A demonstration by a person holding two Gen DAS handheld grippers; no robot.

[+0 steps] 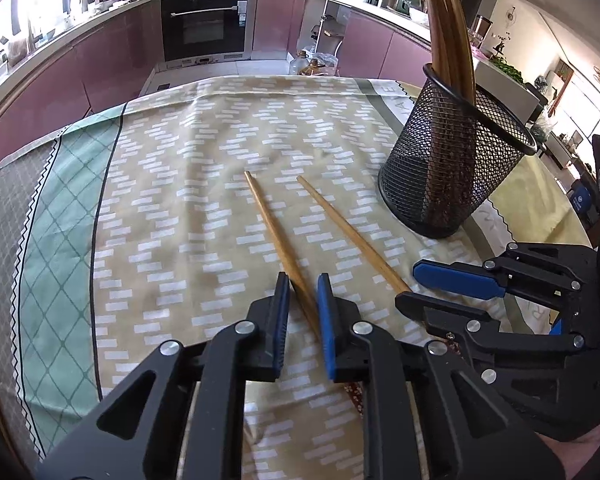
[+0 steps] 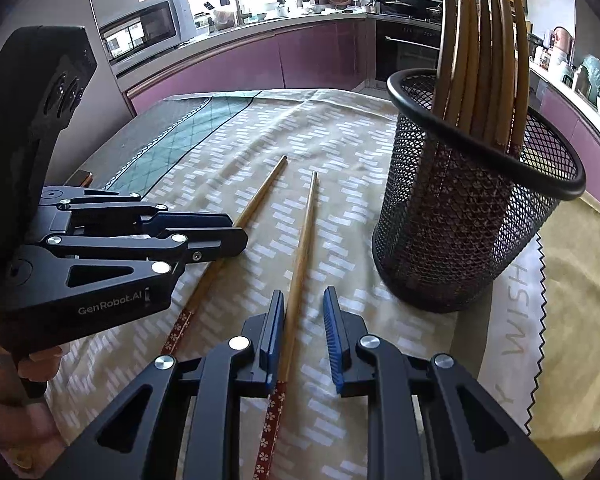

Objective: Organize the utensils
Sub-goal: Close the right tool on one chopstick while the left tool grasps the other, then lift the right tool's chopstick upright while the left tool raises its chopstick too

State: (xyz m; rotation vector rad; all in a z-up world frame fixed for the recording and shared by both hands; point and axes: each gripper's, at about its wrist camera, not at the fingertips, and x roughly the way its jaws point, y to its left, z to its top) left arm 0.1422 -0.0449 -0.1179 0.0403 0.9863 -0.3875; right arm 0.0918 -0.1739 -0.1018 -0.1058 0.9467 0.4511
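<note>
Two wooden chopsticks lie side by side on the patterned tablecloth. In the left wrist view my left gripper (image 1: 303, 286) is open, its jaws astride the left chopstick (image 1: 274, 232). The right chopstick (image 1: 352, 236) runs under my right gripper (image 1: 420, 284). In the right wrist view my right gripper (image 2: 302, 304) is open around the right chopstick (image 2: 302, 256), which lies close to its left pad; the left chopstick (image 2: 252, 208) passes under my left gripper (image 2: 236, 232). A black mesh holder (image 2: 460, 220) with several chopsticks stands upright to the right; it also shows in the left wrist view (image 1: 448, 168).
The tablecloth (image 1: 172, 208) covers the table, whose far edge (image 1: 260, 80) faces pink kitchen cabinets and an oven (image 1: 206, 26). A yellow cloth with zigzag edge (image 2: 572, 300) lies at the right.
</note>
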